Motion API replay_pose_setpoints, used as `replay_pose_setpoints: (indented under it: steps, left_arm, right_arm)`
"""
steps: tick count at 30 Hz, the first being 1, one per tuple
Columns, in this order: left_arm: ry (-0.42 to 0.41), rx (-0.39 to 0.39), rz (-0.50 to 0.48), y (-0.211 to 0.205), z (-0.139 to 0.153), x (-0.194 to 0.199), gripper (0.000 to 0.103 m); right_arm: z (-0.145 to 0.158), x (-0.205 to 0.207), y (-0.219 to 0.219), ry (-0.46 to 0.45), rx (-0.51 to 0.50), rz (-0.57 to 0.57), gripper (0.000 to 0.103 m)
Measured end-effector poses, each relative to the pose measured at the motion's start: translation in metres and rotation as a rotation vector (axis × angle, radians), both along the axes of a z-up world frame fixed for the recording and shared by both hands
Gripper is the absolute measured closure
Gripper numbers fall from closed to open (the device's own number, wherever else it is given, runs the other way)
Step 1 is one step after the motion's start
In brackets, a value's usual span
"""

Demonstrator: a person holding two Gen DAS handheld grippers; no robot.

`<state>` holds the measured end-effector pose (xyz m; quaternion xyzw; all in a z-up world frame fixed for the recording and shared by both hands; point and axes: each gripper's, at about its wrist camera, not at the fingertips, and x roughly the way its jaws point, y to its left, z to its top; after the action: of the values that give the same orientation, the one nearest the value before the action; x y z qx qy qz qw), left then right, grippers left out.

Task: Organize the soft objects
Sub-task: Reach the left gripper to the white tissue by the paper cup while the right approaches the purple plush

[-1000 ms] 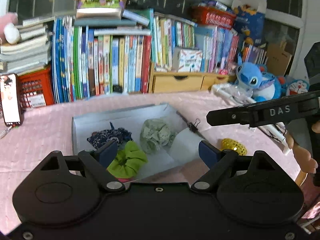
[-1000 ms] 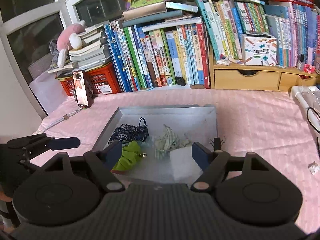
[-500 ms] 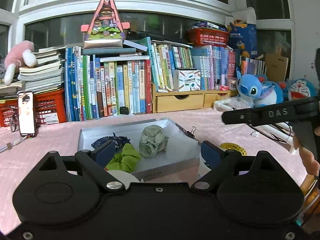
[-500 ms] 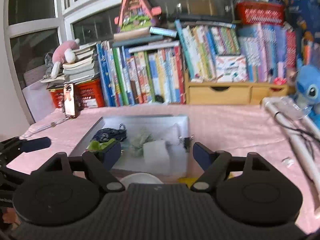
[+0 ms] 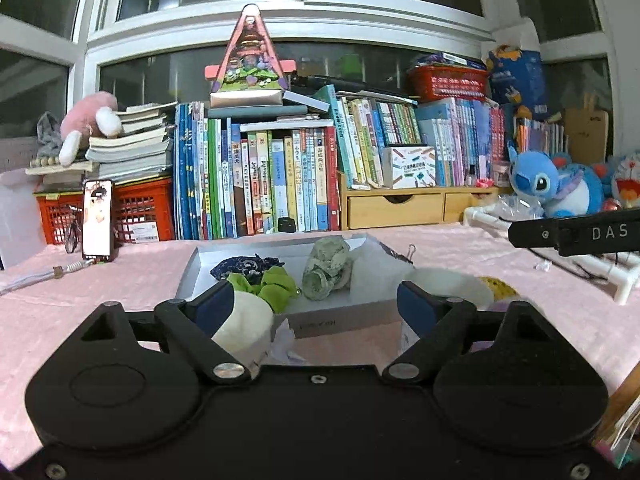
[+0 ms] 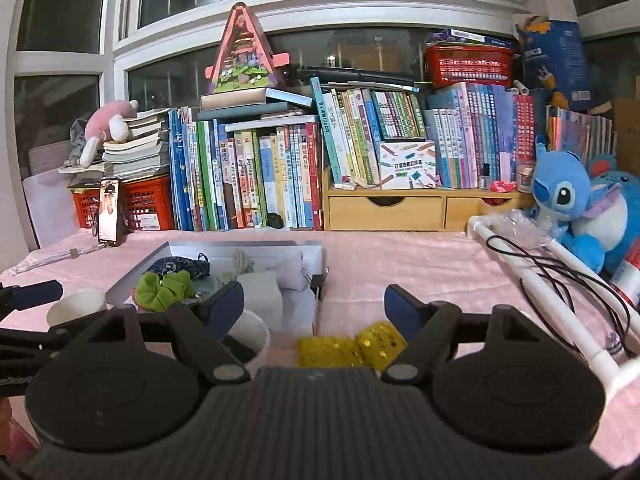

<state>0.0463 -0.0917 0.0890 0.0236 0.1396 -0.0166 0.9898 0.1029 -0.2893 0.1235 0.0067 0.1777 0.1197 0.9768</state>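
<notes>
Nearest the right gripper, whose jaws stand spread and have just been closing a little with nothing pinched, lies a yellow sequinned soft piece, lumpy and glittering, on the pink tablecloth; it sits outside the tray, so it probably awaits sorting. Beside it a white paper cup stands upright. The left gripper is likewise spread, its jaws having just narrowed slightly, empty, with a second white cup by its left finger. Beyond, the shallow grey tray collects the soft things: a lime-green scrunchie, ruffled; a navy patterned cloth pouch; a pale green crumpled fabric bundle. Farthest back, rigid upright books line the window.
</notes>
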Motion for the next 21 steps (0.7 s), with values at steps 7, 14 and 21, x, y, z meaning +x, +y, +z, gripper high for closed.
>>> replay_pose_setpoints:
  steps: [7,14,21]
  left_arm:
    - [0.022,0.033,0.027,-0.015,-0.017,-0.008,0.028]
    - [0.046,0.033,0.055,-0.029,-0.031,-0.009,0.039]
    - [0.064,-0.003,0.190,-0.042,-0.051,0.007,0.058]
  right_arm:
    - [-0.016,-0.022,-0.005,-0.009,-0.034,0.026,0.025]
    - [-0.033,-0.031,-0.015,0.056,-0.011,0.016,0.034]
    - [-0.049,-0.038,-0.013,0.091,-0.006,0.042,0.038]
